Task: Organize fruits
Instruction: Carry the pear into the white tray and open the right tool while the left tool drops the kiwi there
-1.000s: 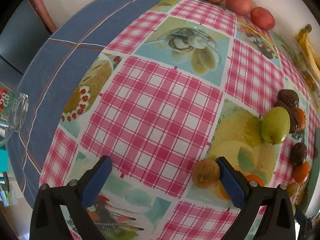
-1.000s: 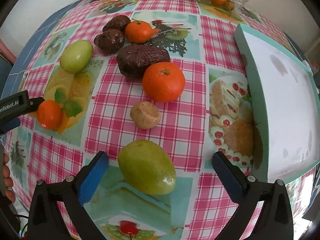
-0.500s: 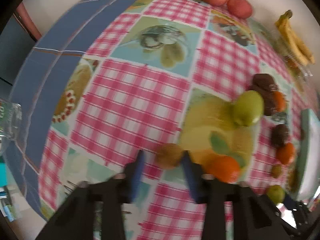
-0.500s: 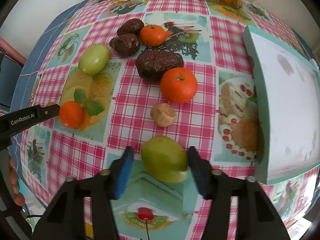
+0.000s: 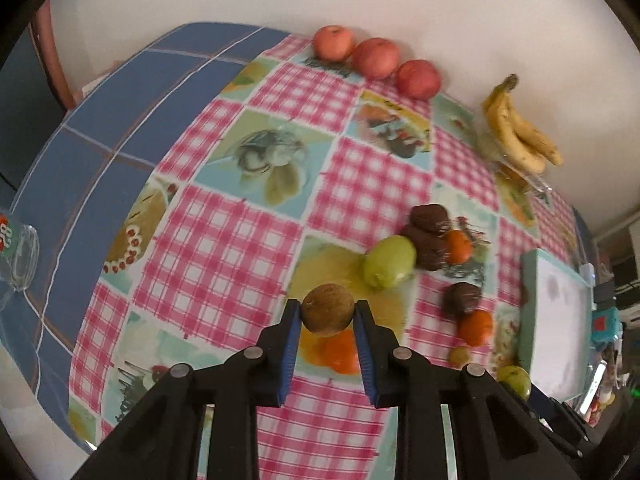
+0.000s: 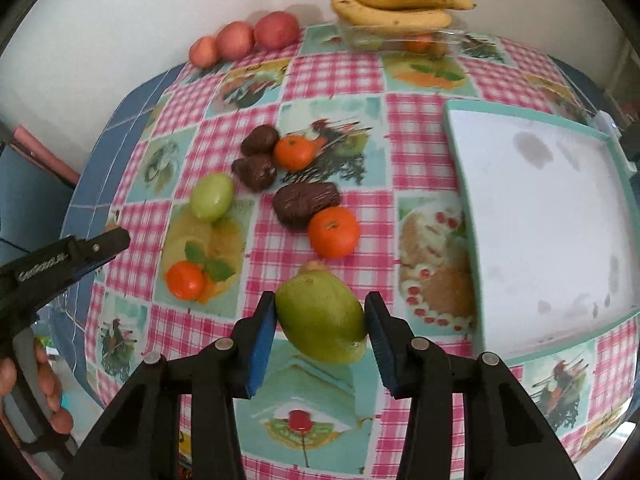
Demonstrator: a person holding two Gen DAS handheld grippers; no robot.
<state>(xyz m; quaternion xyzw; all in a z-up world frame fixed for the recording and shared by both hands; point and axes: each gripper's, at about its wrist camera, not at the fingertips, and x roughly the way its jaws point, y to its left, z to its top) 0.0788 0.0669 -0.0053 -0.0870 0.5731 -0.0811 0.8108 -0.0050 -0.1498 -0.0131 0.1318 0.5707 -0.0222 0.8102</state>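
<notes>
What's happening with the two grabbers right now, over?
Left gripper shut on small round brown fruit. Right gripper shut on large green mango. White tray with teal rim empty, path clear.

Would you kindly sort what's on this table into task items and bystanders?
Job: brown fruit in left gripper; green mango in right gripper; oranges; tray.
Lying about: glass; tablecloth.

The cloth [image 6: 340, 80] has pink and white checks and squares with food pictures. The tray [image 6: 536, 216] is white with a teal rim. The bananas [image 6: 396, 6] are yellow with brown spots. The apples [image 5: 376, 58] are red. The oranges [image 6: 333, 232] are bright orange.
</notes>
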